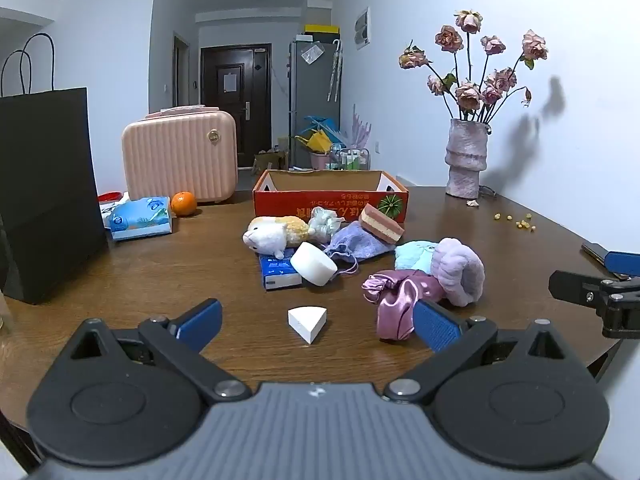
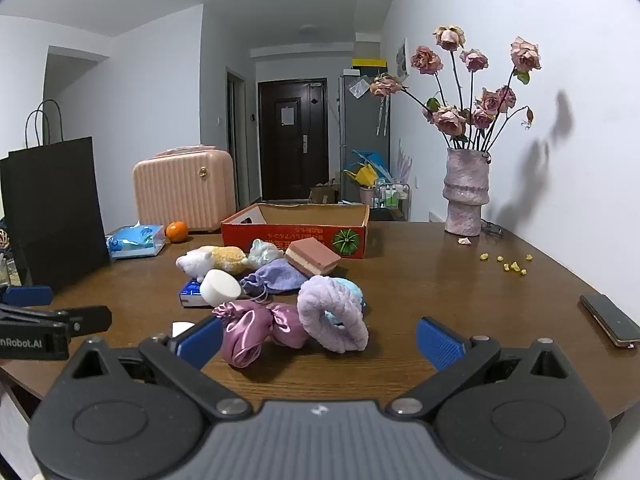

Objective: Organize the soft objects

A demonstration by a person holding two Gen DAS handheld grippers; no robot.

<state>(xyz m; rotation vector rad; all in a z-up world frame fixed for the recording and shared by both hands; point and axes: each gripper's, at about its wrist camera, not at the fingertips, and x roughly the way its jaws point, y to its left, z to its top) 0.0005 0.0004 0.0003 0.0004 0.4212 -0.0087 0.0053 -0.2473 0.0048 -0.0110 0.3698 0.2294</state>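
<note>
Two handheld grippers hover above a dark wooden desk (image 1: 132,276) strewn with soft goods, each with its blue-padded jaws spread wide and holding nothing. Between the jaws of the left gripper (image 1: 316,322), a white wedge-shaped sponge (image 1: 307,323) lies alone on the wood, touching neither pad. Just beyond its right pad sits a shiny, gathered purple satin pouch (image 1: 394,296), pressed against a fuzzy lilac knotted headband (image 1: 460,270) and a pale blue plush cloth (image 1: 414,255). Ahead of the right gripper (image 2: 320,342), the same satin pouch (image 2: 256,330) rests close to its left pad, apparently just short of touching it, with the looped headband (image 2: 332,314) standing on edge nearer the middle of the gap. Farther forward lie a round white foam puff (image 2: 220,288) propped on a blue tissue packet (image 2: 190,295), a lavender drawstring bag (image 2: 274,278), a cream-and-yellow plush animal (image 2: 212,262) and a layered pink sponge block (image 2: 314,260). Behind them stands an open red cardboard box (image 2: 294,236). A ribbed pink case (image 2: 186,190), an orange (image 2: 177,231) and a black paper bag (image 2: 56,212) sit far left; dried roses in a rough vase (image 2: 466,192) far right.
</note>
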